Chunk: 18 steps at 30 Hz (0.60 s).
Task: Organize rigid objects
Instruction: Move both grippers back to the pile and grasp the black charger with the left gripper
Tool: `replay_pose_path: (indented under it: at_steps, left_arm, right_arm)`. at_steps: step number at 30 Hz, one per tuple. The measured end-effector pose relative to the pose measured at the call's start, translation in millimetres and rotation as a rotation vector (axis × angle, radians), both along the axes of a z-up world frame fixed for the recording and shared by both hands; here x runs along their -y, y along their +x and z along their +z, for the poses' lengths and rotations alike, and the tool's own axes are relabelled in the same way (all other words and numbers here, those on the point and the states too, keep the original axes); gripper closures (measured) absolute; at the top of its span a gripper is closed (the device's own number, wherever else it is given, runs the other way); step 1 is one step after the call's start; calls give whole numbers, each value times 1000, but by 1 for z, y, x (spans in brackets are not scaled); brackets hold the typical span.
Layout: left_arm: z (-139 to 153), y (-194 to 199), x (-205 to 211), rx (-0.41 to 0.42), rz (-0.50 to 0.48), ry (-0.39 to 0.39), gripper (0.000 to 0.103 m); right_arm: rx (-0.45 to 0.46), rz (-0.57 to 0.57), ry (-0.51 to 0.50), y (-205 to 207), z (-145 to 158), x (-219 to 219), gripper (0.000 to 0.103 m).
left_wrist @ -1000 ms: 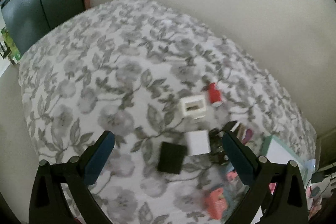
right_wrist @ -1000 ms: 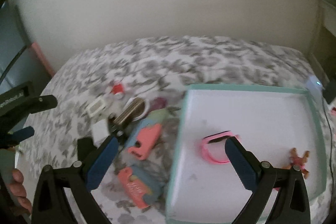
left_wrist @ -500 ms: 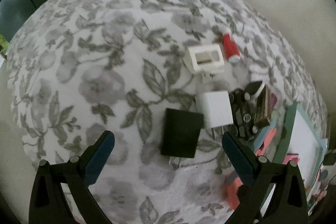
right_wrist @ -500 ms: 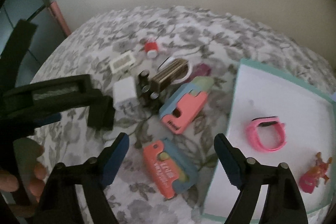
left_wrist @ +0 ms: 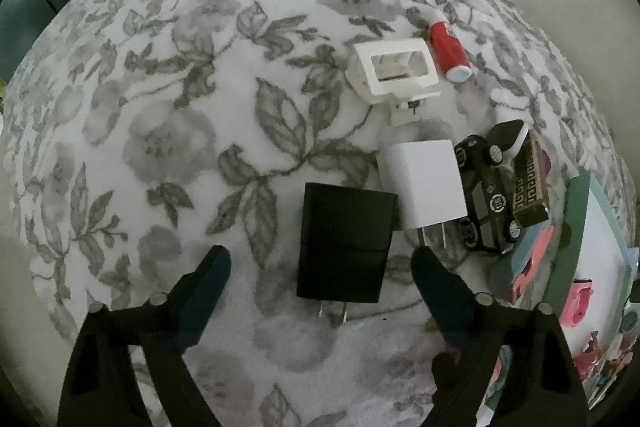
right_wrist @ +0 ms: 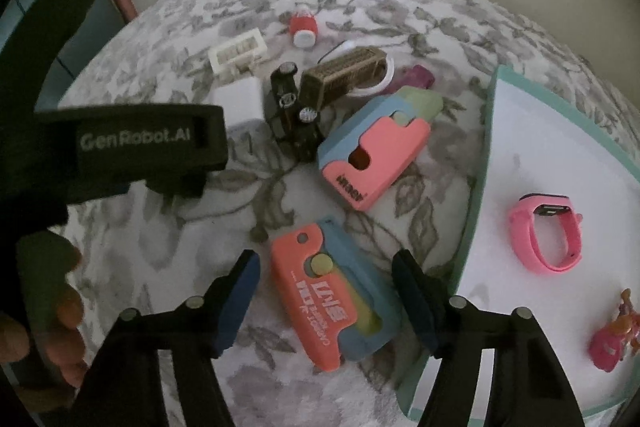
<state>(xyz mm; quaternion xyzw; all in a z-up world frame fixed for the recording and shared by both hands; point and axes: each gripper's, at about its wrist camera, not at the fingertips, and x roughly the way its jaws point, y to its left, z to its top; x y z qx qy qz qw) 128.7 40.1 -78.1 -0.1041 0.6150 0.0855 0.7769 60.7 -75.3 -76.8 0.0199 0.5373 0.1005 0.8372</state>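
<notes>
A: Left gripper (left_wrist: 320,263)?
B: Jaws spread, just been closing. Black charger (left_wrist: 344,241) lies between the fingers, prongs toward the camera. Pads not touching it.

A: Right gripper (right_wrist: 326,275)?
B: Also spread, just been closing. Orange toy (right_wrist: 334,301) sits between the fingers, no pad contact that I can see.

A: Any text on it?
B: White print along the orange face, some of it CJK characters plus a line of small Latin capitals. Too blurred to read.

A: Next out?
B: Pink toy (right_wrist: 376,151), same kind, beyond it on the cloth (right_wrist: 248,203). Short white word near its lower edge, upside down, unreadable.

A: Left side neighbours?
B: White charger (left_wrist: 424,183) touching the black one's far right corner. Toy car (left_wrist: 486,195) just right of that, wheels up, round emblems on the hubs, illegible. Brown box (left_wrist: 530,185) with a key-pattern print leans on the car. White holder (left_wrist: 394,71) and red tube (left_wrist: 450,51) further back.

A: Tray?
B: Teal-rimmed tray (right_wrist: 486,163) to the right. Pink watch (right_wrist: 550,233) and a small figure (right_wrist: 614,337) on it.

A: Readable branding anywhere?
B: "GenRobot.AI" on the left gripper body in the right view. Hand (right_wrist: 48,311) below it.
</notes>
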Motion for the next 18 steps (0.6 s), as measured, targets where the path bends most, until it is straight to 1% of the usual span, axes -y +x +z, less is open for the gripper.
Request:
replay_pose_path:
  at_steps: [2,3,5,6,8,18]
  left_arm:
    - [-4,0,-1,-7,2,-4,19]
    - [-4,0,-2,-8,4,0,20]
    - [-5,-3,-3,0,5,-1,23]
    - [-5,-4,-4,4,5,-2,27]
    - [-4,-4,-7,8,5,5,30]
    - [-6,4,-2,20,-21,51,31]
  right_arm:
    - [-7,11,-21,0,0,-4,34]
    - [-12,18,-31,0,-1,-5,40]
    - [-20,23,-36,-1,-2,-6,48]
    - [-24,23,-35,-1,-3,-6,48]
    - [-30,21,-32,-2,-2,-5,48]
    - [-26,35,-73,-7,-7,-11,48]
